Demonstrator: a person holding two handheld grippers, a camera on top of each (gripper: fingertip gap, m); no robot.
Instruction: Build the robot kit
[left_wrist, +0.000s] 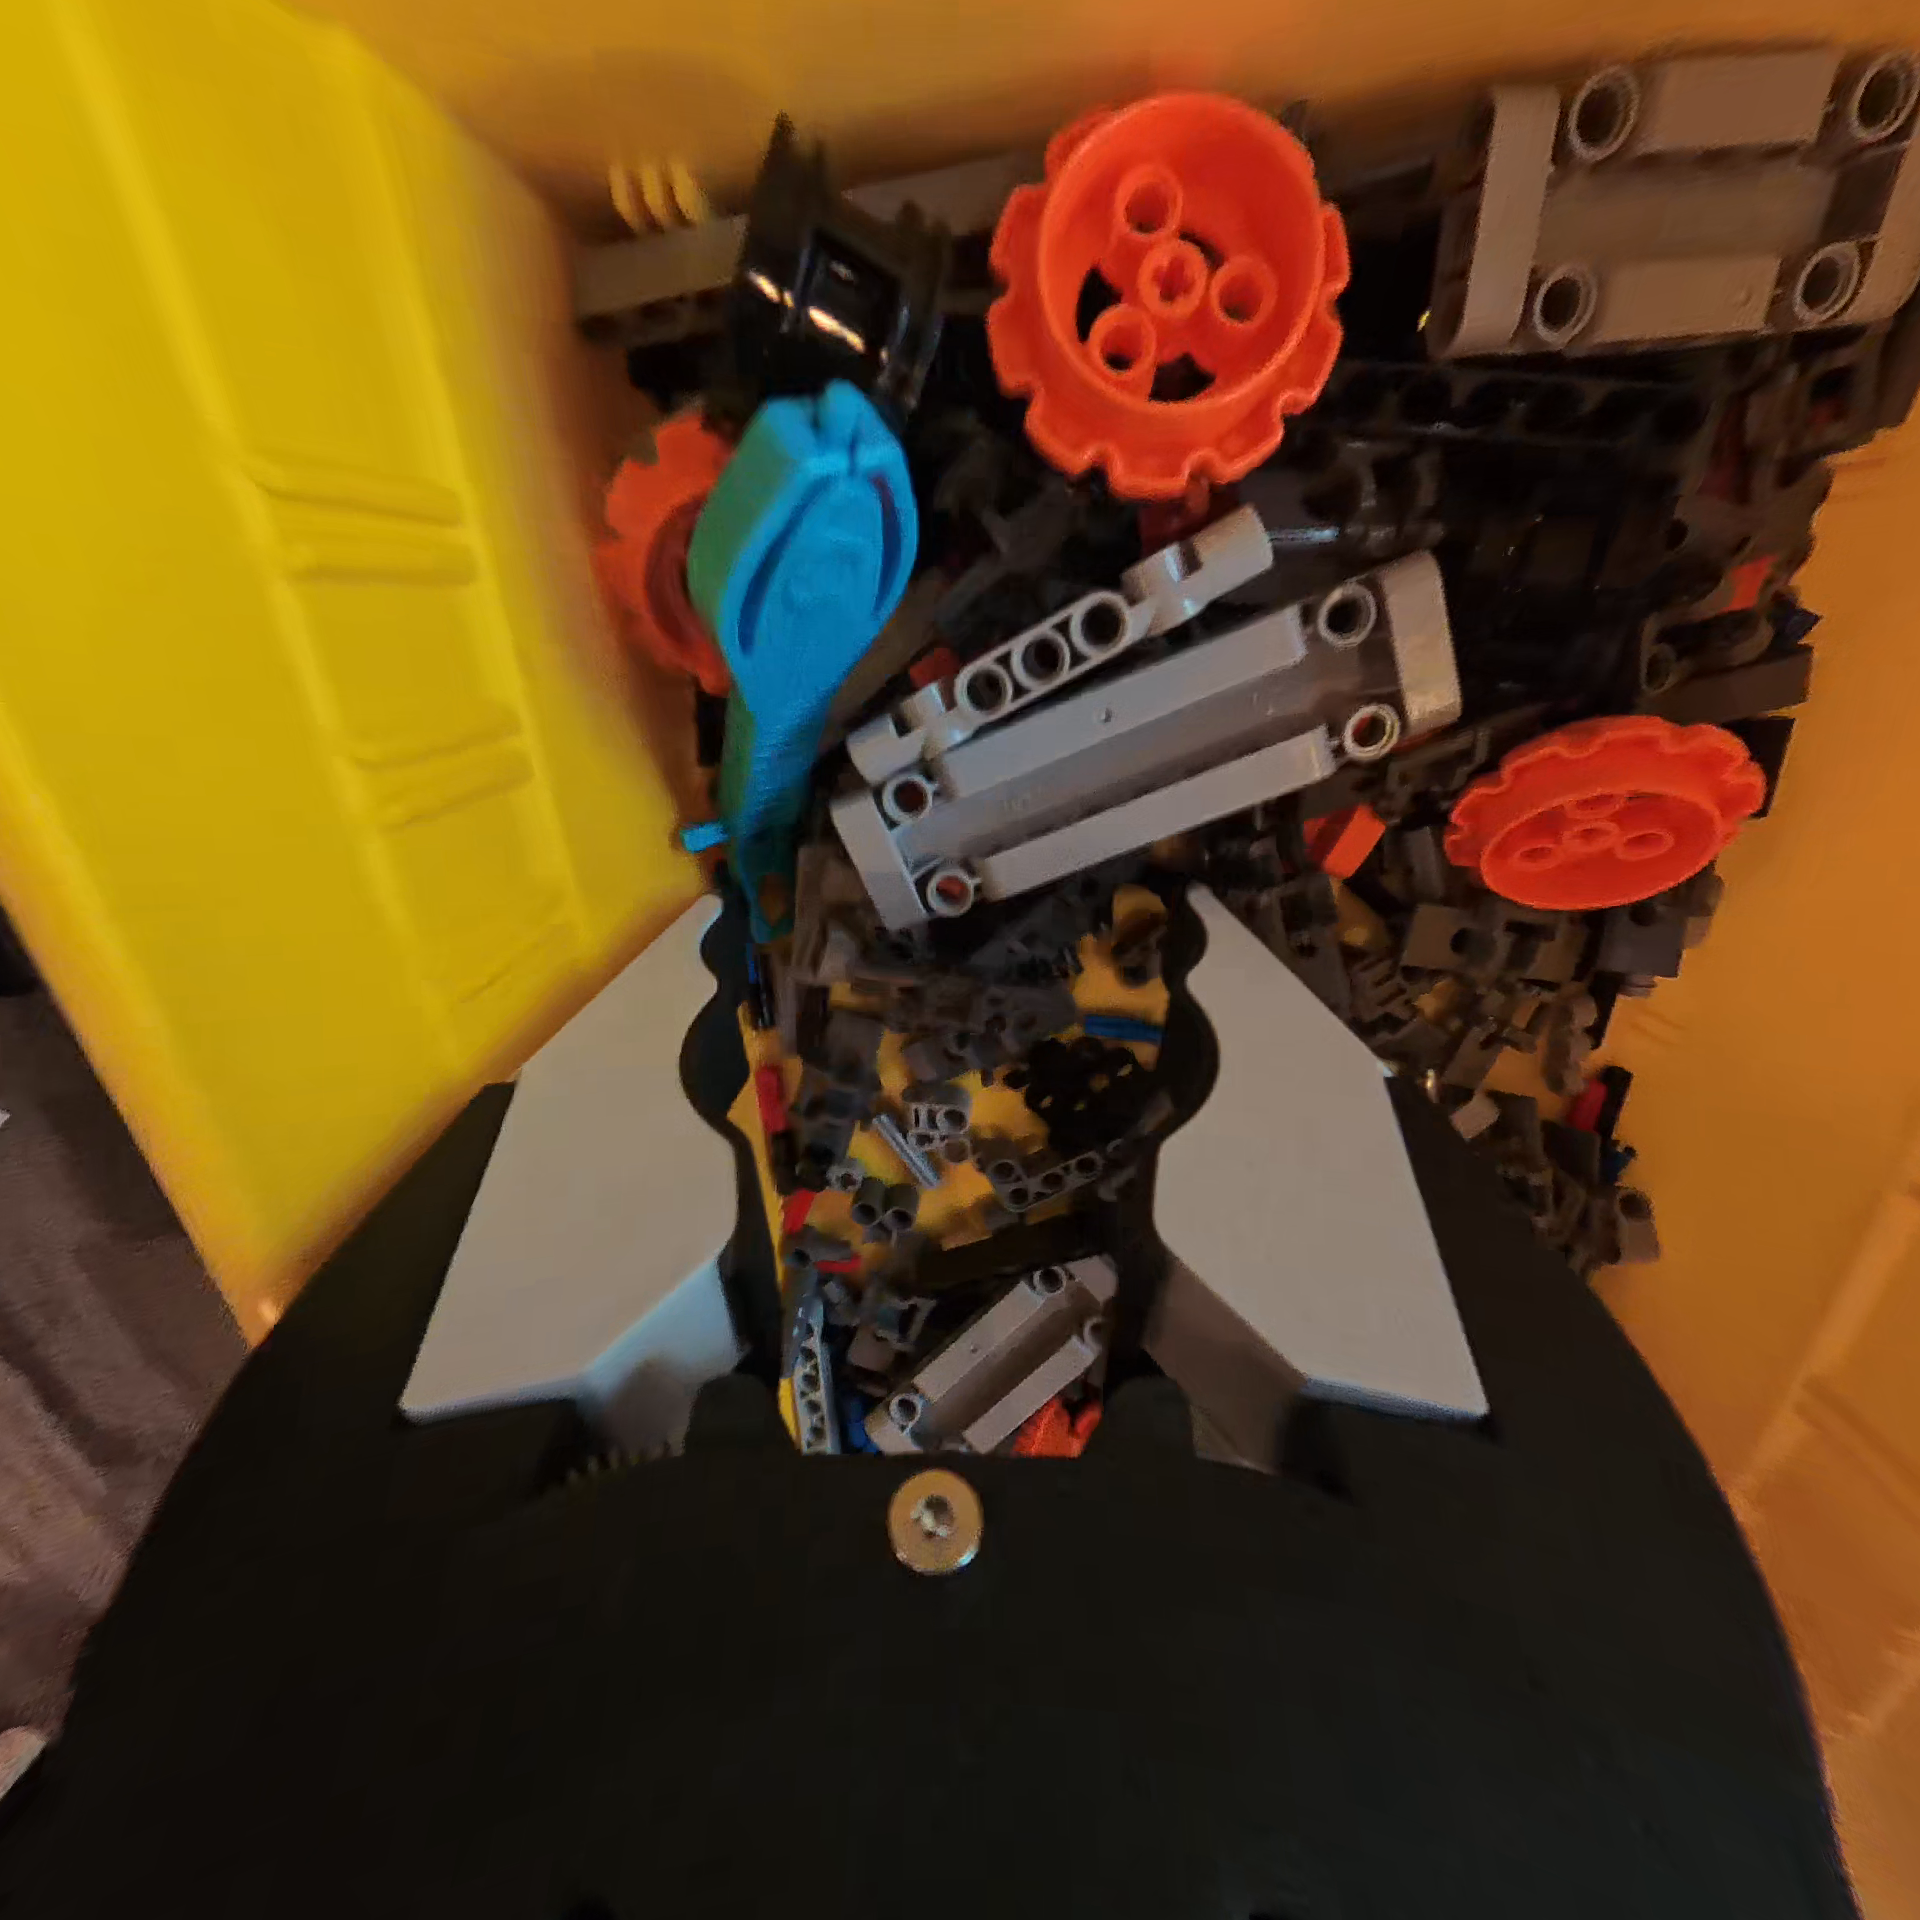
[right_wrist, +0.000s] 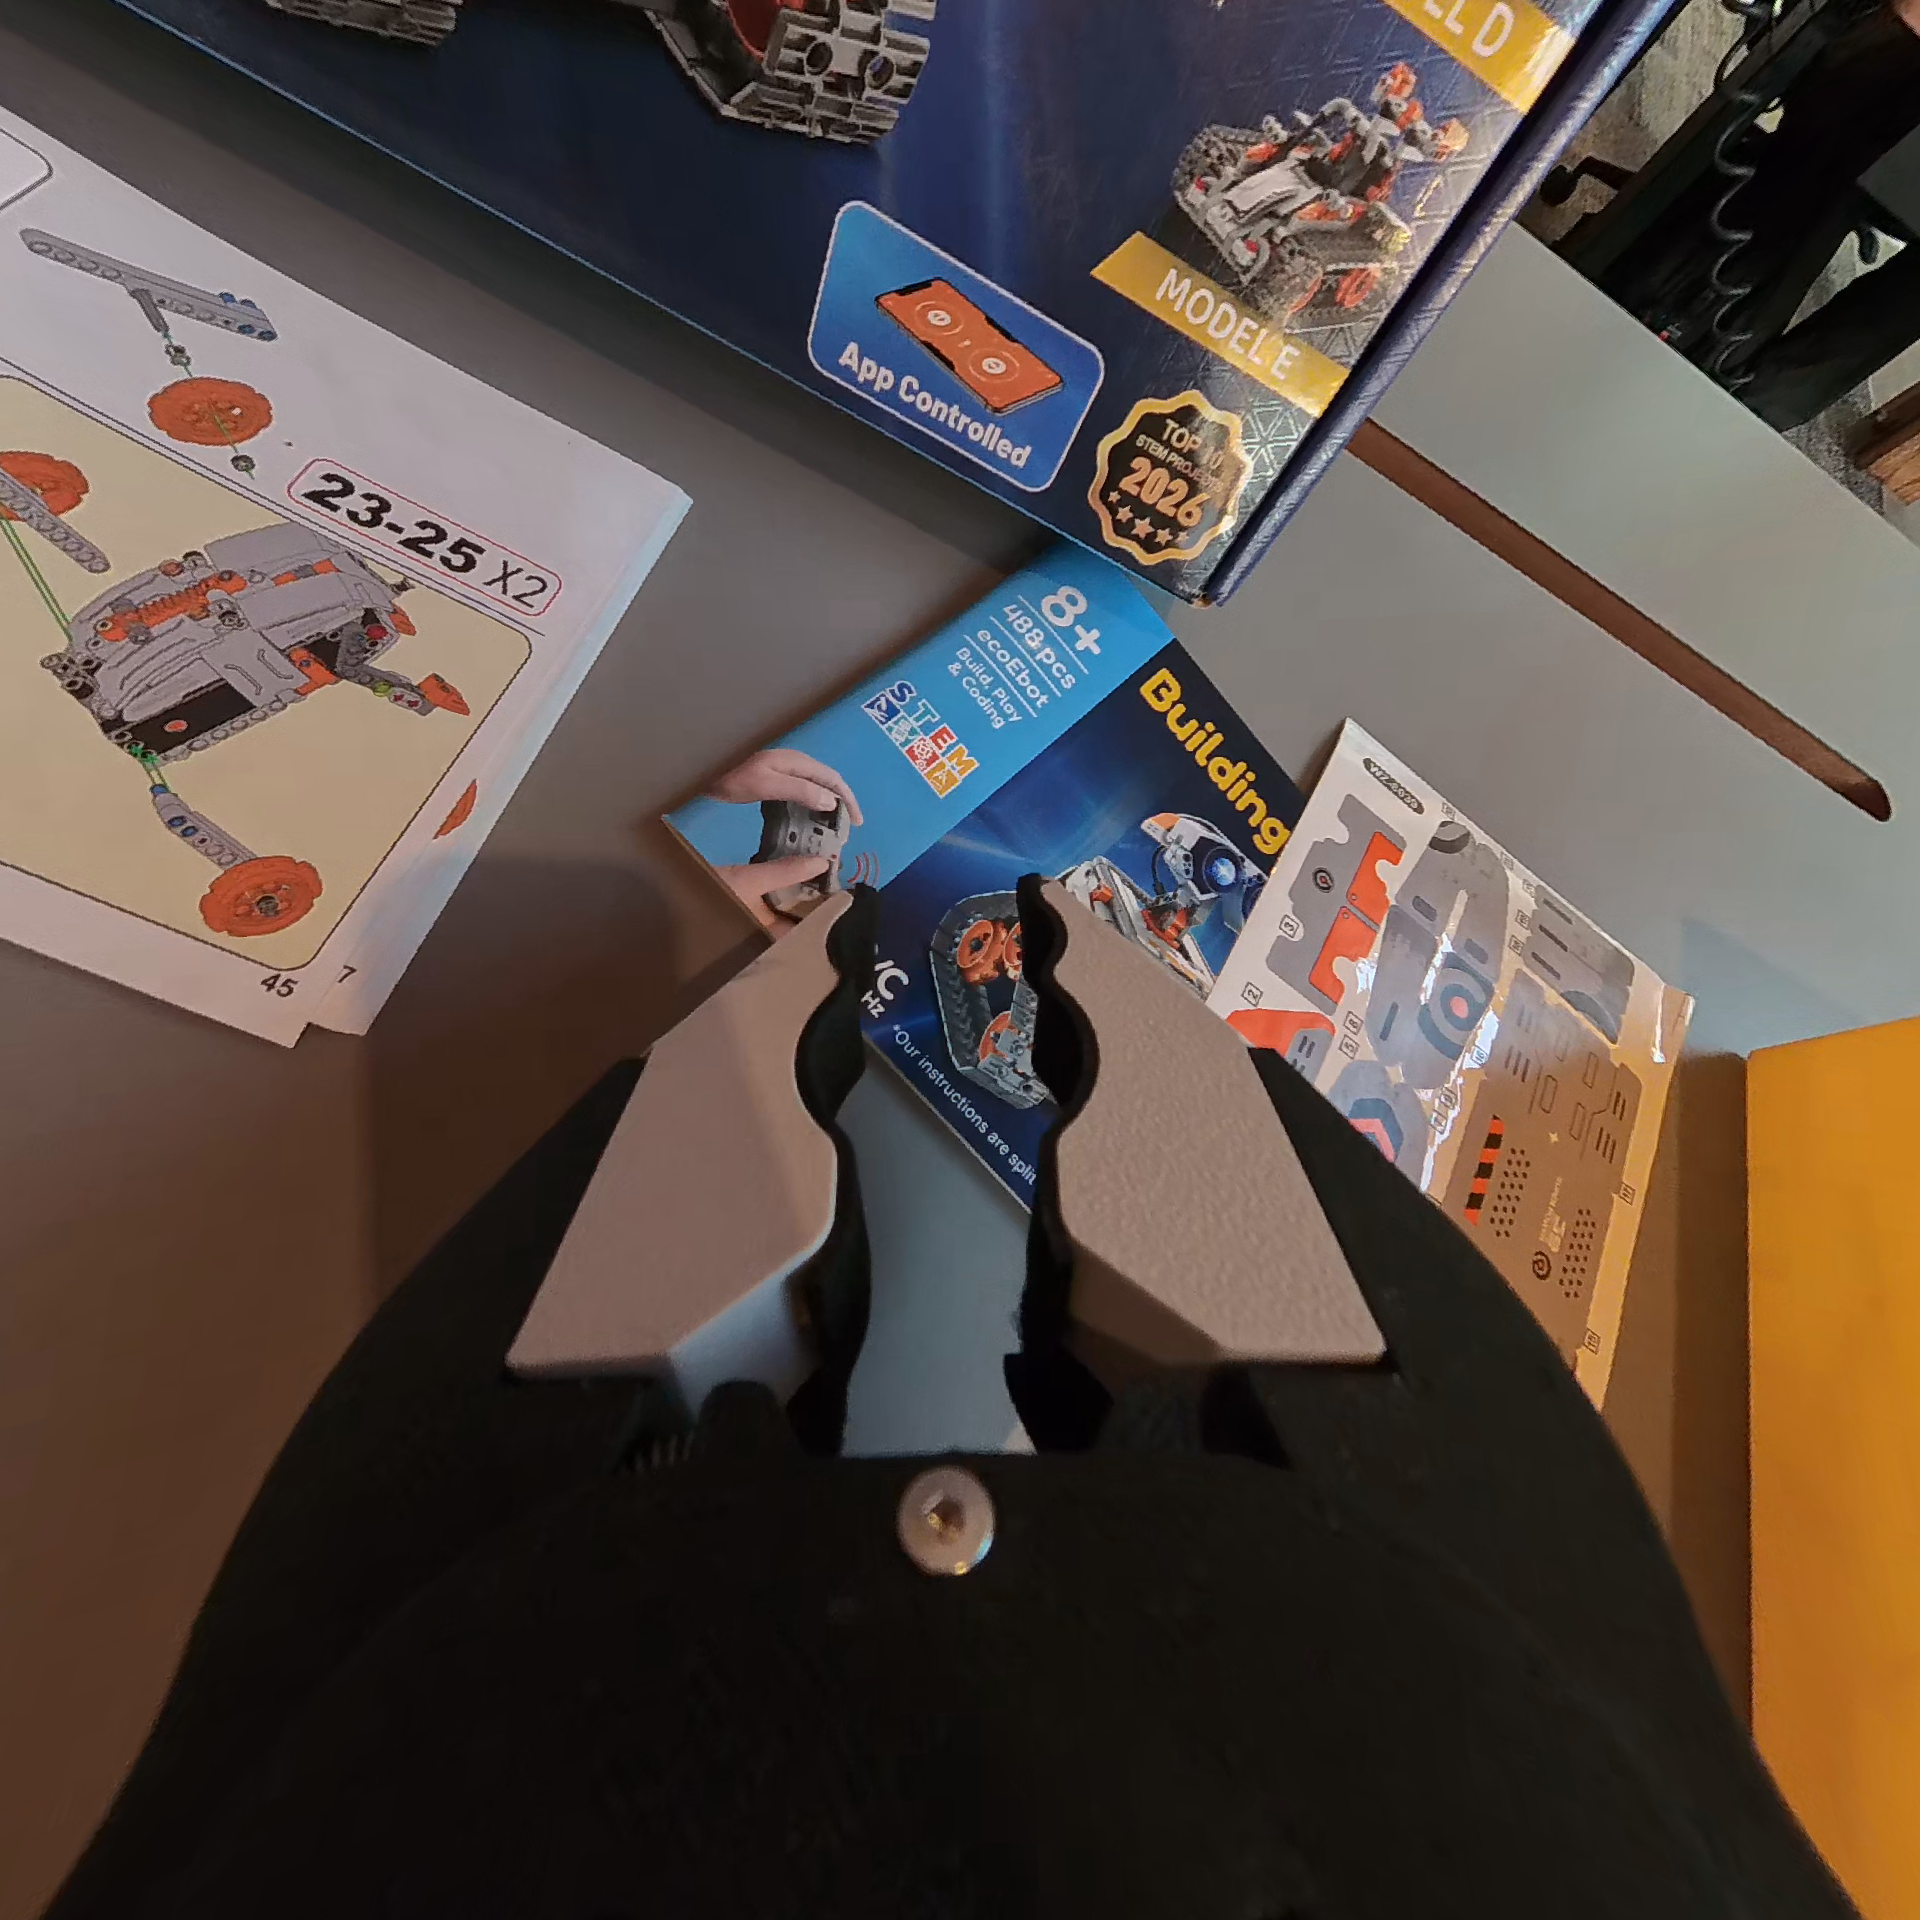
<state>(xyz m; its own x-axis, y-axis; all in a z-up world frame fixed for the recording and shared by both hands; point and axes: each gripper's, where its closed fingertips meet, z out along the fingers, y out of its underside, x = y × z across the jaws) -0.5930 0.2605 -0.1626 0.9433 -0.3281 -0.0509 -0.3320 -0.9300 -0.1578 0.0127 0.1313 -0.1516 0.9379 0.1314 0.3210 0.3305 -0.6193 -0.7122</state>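
Observation:
My left gripper (left_wrist: 951, 935) is open and empty, held above a yellow bin (left_wrist: 312, 623) full of small grey and black building pieces (left_wrist: 935, 1122). Just beyond its fingertips lies a long grey frame piece (left_wrist: 1132, 738). A blue and green tool (left_wrist: 800, 603) leans at the left. An orange wheel (left_wrist: 1169, 281) lies at the back, another orange wheel (left_wrist: 1605, 810) at the right. My right gripper (right_wrist: 940, 899) is open by a narrow gap and empty, above a blue booklet (right_wrist: 1029, 831) on a grey table (right_wrist: 727, 665).
An open instruction manual (right_wrist: 260, 582) lies at the left of the table. A dark blue product box (right_wrist: 935, 208) stands behind. A sticker sheet (right_wrist: 1475, 1029) lies right of the booklet. A yellow bin edge (right_wrist: 1839, 1351) is at the far right. A second grey frame (left_wrist: 1683, 197) lies at the bin's back right. The left gripper's tips are roughly 60 centimetres from the right gripper's. My right tips are about 60 centimetres from the orange wheel (left_wrist: 1169, 281), my left tips only 9 centimetres.

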